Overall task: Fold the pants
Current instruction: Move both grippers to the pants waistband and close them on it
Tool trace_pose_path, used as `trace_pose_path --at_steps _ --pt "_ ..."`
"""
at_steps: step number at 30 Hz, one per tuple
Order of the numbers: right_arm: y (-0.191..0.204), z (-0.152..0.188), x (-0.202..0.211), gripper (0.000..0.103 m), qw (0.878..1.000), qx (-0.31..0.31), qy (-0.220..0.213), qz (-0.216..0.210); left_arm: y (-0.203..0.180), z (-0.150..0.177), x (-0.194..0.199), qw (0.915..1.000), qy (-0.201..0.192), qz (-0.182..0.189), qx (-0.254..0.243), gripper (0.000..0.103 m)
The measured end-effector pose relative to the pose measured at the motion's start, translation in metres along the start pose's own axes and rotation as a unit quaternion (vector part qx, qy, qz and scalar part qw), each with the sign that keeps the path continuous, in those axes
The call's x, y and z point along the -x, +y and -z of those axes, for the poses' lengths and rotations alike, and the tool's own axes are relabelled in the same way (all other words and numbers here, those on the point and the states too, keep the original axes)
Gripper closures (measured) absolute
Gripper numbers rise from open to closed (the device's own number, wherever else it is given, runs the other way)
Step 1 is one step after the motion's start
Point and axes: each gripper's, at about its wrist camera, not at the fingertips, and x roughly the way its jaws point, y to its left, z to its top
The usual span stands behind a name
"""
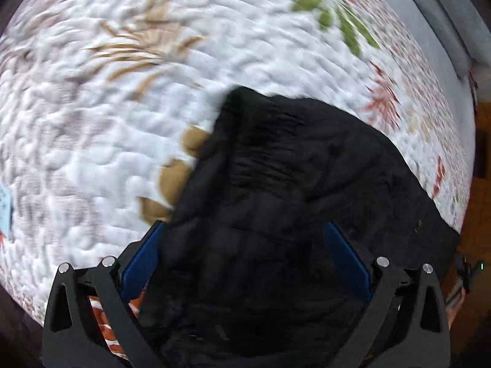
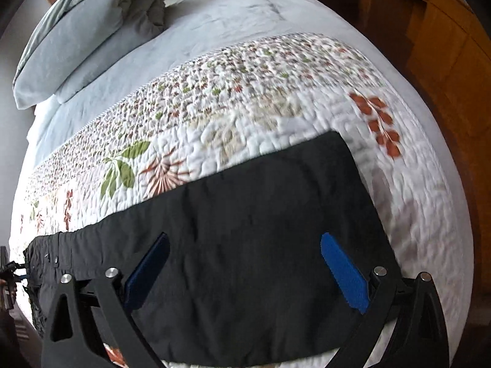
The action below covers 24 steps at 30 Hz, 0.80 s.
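Black pants [image 2: 245, 230] lie across a quilted bed while we hold two open grippers just above them.

We see the pants spread on a white quilt [image 2: 260, 116] printed with leaves, near the foot of the bed, the waistband toward the left in the right wrist view. Our right gripper [image 2: 245, 263] has its jaws spread wide over the flat leg fabric, holding nothing. Our left gripper [image 1: 242, 254] is likewise spread wide over a rumpled, bunched part of the pants [image 1: 291, 184]; that view is blurred. The cloth looks light, soft and limp, so we judge it will sag and slip unless pinched at a hem or the waistband edge. A grey pillow [image 2: 86, 30] lies well apart at the head, and a wooden cabinet [image 2: 429, 30] stands beside the bed. Nothing appears to block the fold.
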Motion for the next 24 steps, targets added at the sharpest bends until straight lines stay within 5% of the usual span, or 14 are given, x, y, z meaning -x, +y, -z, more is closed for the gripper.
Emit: trace_pose_path --at_steps 2,4,7,20,24 --pt "-0.004 -0.007 -0.001 0.003 1.0 0.005 -0.003 0.003 -0.009 0.001 -0.002 0.9998 0.002 0.008 -0.021 0.006" --pt "-0.012 -0.015 -0.002 0.003 1.0 0.007 0.0 0.016 -0.012 0.0 -0.002 0.9995 -0.006 -0.008 -0.029 0.028" --pt "-0.026 -0.023 -0.007 0.003 1.0 0.012 0.013 0.024 -0.01 -0.002 -0.004 0.9993 -0.011 -0.028 -0.022 0.042" --pt "-0.058 -0.05 -0.056 0.003 0.995 0.035 0.05 0.078 -0.043 0.008 -0.018 0.9964 -0.021 -0.061 -0.056 0.062" --pt "-0.056 -0.047 -0.065 0.02 0.996 0.052 0.04 0.065 -0.057 0.006 -0.023 0.995 -0.021 -0.077 -0.061 0.069"
